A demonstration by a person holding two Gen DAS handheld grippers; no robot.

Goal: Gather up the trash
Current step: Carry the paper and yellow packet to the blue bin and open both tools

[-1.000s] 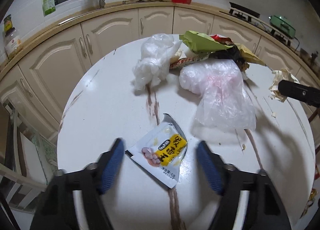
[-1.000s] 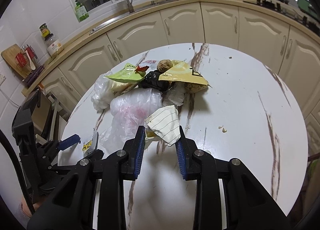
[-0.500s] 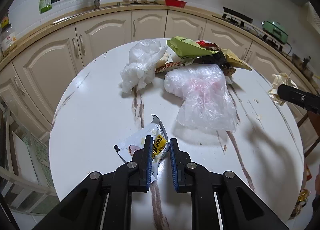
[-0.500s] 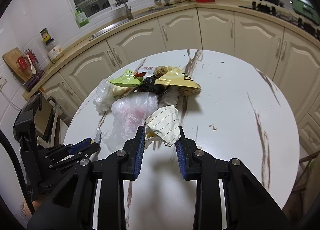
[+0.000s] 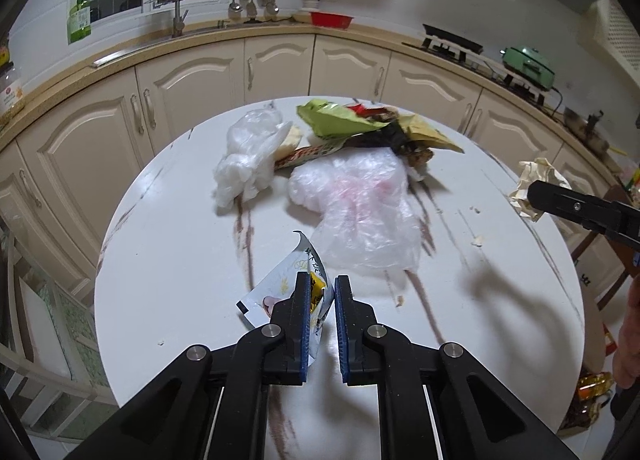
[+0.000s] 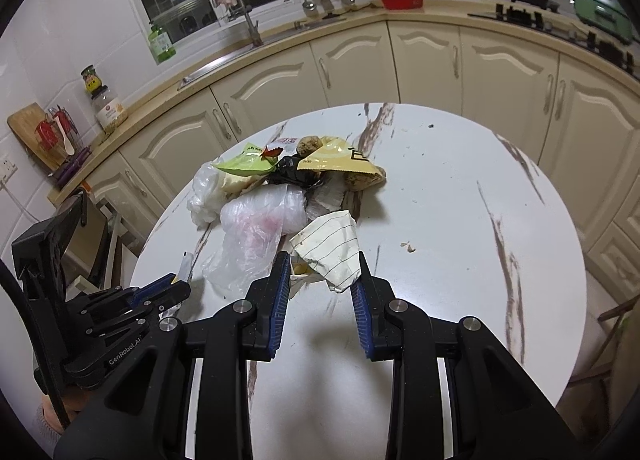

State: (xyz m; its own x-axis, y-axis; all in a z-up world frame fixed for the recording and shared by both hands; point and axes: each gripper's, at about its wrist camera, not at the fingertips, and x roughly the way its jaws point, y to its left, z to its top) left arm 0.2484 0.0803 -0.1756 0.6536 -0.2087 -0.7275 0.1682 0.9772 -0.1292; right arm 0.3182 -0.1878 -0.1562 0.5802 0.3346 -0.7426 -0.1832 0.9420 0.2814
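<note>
Left tongs [image 5: 321, 292] pinched tight on the white snack wrapper [image 5: 280, 292], low centre of frame, just off the desk [image 5: 168, 244]. Right tongs [image 6: 320, 280] clamp the lined paper [image 6: 328, 248] mid-frame. Best lift both straight, clear of the plastic bag [image 5: 360, 200].

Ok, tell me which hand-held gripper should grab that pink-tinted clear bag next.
Neither is free: the left hand-held gripper is shut on the snack packet, the right hand-held gripper on crumpled lined paper. The left sits closer to the clear bag.
</note>
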